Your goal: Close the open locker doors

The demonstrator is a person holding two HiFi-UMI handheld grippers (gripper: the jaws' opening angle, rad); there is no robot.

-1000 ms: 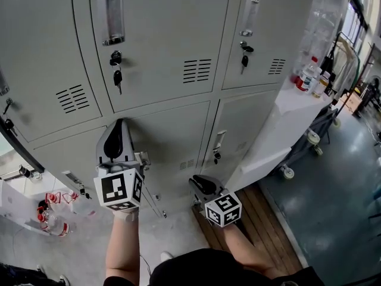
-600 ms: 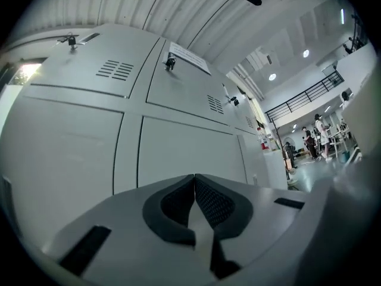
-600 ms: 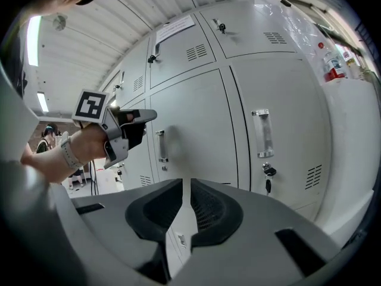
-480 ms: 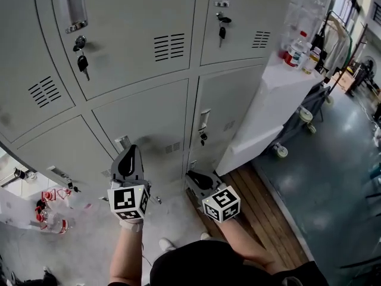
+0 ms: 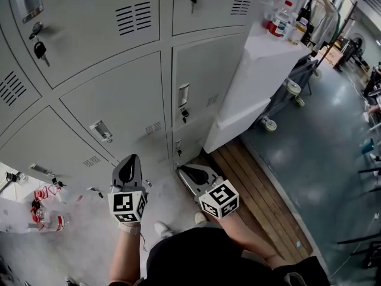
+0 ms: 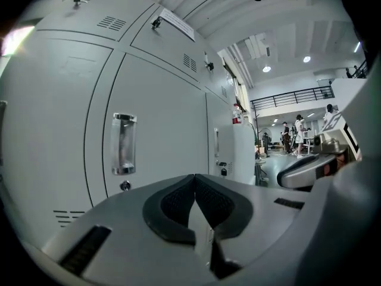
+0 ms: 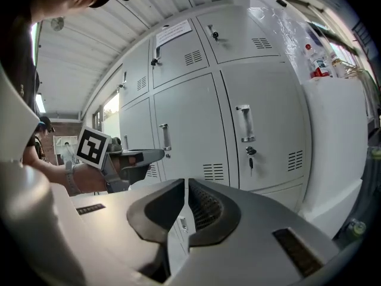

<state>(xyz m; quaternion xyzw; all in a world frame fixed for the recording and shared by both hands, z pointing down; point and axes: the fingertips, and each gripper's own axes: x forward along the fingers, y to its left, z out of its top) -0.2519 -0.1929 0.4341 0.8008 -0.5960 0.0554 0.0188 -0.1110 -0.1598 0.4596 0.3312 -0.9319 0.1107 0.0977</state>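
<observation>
Grey locker doors (image 5: 113, 100) fill the head view, and every door I can see lies flush. My left gripper (image 5: 128, 159) is shut and empty, low in front of the bottom rows. In the left gripper view its fingertips (image 6: 194, 177) meet before a closed door with a clear handle (image 6: 123, 143). My right gripper (image 5: 181, 170) hangs beside it near the lockers' foot. Its jaws (image 7: 186, 183) have just been closing and now stand a thin slit apart with nothing between them. The left gripper's marker cube (image 7: 92, 146) shows in the right gripper view.
A white cabinet (image 5: 262, 70) carrying bottles (image 5: 280, 19) stands against the lockers' right end, with a wheeled cart (image 5: 292, 88) behind it. Wooden boards (image 5: 250, 177) run along its foot. Red-capped bottles (image 5: 44, 213) lie at the lower left. Keys (image 5: 40, 49) hang from upper doors.
The left gripper has dropped from the middle row of doors to the bottom rows. The right gripper has shifted slightly. The head view has swung downward along the lockers.
</observation>
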